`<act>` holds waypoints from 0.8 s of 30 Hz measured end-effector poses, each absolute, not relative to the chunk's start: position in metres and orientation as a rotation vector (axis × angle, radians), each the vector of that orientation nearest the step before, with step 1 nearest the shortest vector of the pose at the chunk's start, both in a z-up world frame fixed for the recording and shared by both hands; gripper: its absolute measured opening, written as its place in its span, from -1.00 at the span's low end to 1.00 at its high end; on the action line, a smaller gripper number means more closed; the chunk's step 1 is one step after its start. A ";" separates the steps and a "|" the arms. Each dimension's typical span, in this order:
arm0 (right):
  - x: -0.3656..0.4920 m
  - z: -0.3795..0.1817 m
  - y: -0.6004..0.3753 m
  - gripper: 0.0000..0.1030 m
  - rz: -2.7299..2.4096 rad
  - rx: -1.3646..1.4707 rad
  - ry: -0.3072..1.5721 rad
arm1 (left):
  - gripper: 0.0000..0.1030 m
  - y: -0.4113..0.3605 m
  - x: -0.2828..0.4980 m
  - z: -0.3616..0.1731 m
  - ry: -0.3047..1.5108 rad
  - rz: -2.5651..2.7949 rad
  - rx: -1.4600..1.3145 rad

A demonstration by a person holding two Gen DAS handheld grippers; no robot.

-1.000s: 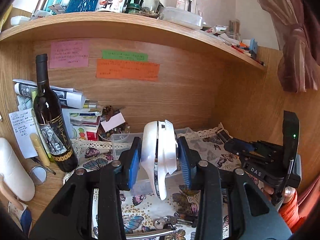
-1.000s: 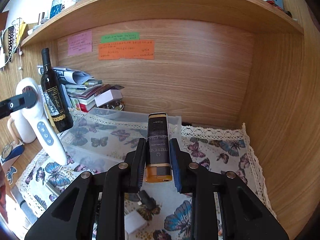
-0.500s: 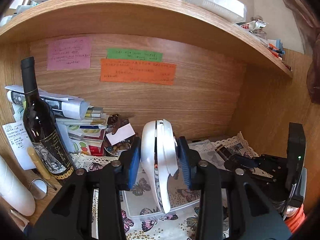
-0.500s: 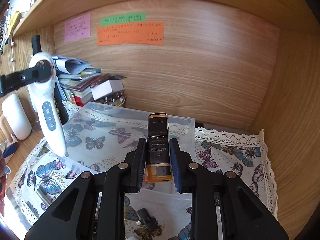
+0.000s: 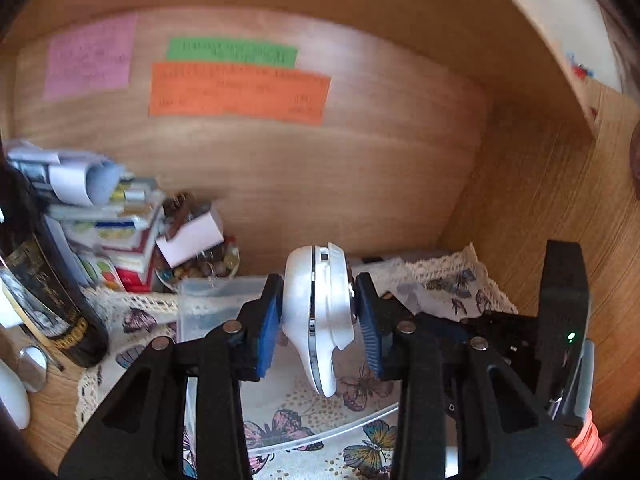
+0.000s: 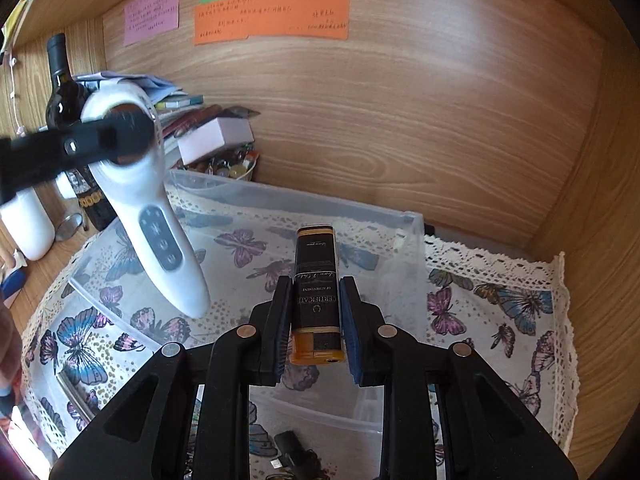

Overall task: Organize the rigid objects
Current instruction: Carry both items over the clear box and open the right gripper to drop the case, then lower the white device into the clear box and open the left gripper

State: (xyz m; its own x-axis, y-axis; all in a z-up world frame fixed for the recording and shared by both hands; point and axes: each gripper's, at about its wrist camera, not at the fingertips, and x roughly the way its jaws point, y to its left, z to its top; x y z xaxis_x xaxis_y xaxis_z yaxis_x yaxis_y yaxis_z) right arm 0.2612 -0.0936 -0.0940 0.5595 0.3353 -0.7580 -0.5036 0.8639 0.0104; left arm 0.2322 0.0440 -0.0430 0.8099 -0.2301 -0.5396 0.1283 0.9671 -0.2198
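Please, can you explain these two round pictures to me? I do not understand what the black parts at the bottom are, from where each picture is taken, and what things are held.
No robot here: a person holds a two-finger gripper in each hand, each carrying a wide-angle camera looking along its black fingers. In the left camera's picture, the left gripper clamps a white handheld device. In the right camera's picture, the right gripper clamps a dark lighter with an orange end; the white device appears there too, at left. Both hang over a clear plastic bin on a butterfly cloth, in a wooden desk nook. A wine bottle stands at left.
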 end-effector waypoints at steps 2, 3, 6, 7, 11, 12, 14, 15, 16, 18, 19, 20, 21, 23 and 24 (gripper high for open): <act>0.265 -0.099 -0.092 -0.58 0.502 -0.220 0.862 | -0.29 0.049 0.239 -0.055 0.644 -0.191 -0.194; 0.267 -0.101 -0.091 -0.58 0.506 -0.221 0.874 | -0.29 0.052 0.242 -0.061 0.667 -0.189 -0.204; 0.271 -0.108 -0.088 -0.58 0.503 -0.234 0.896 | -0.28 0.062 0.243 -0.070 0.687 -0.162 -0.224; 0.272 -0.110 -0.087 -0.58 0.503 -0.238 0.901 | -0.28 0.066 0.244 -0.072 0.699 -0.161 -0.238; 0.276 -0.117 -0.084 -0.58 0.510 -0.249 0.929 | -0.25 0.071 0.249 -0.081 0.747 -0.130 -0.222; 0.276 -0.118 -0.084 -0.58 0.508 -0.253 0.930 | -0.22 0.071 0.248 -0.082 0.750 -0.107 -0.199; 0.274 -0.117 -0.083 -0.58 0.505 -0.254 0.922 | -0.21 0.070 0.248 -0.086 0.793 -0.068 -0.176; 0.272 -0.116 -0.084 -0.57 0.507 -0.255 0.917 | -0.21 0.069 0.248 -0.087 0.804 -0.064 -0.169; 0.271 -0.113 -0.084 -0.55 0.507 -0.254 0.911 | -0.18 0.071 0.247 -0.089 0.811 -0.064 -0.168; 0.267 -0.109 -0.086 -0.49 0.510 -0.250 0.897 | -0.15 0.074 0.246 -0.090 0.818 -0.059 -0.162; 0.265 -0.106 -0.087 -0.47 0.511 -0.247 0.888 | -0.11 0.074 0.246 -0.090 0.824 -0.052 -0.154; 0.263 -0.102 -0.088 -0.45 0.509 -0.246 0.876 | -0.07 0.074 0.245 -0.090 0.827 -0.051 -0.150; 0.261 -0.099 -0.090 -0.44 0.506 -0.248 0.866 | 0.06 0.074 0.244 -0.089 0.826 -0.049 -0.145; 0.254 -0.091 -0.093 -0.40 0.503 -0.250 0.840 | 0.31 0.073 0.242 -0.086 0.828 -0.051 -0.132; 0.250 -0.087 -0.095 -0.38 0.504 -0.248 0.827 | 0.39 0.071 0.239 -0.084 0.821 -0.056 -0.125</act>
State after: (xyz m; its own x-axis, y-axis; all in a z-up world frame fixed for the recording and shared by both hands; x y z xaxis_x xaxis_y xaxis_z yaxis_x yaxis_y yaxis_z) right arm 0.2501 -0.0952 -0.0869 0.5685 0.3299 -0.7537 -0.5184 0.8550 -0.0168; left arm 0.2394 0.0714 -0.0841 0.6804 -0.0977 -0.7263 0.0009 0.9912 -0.1325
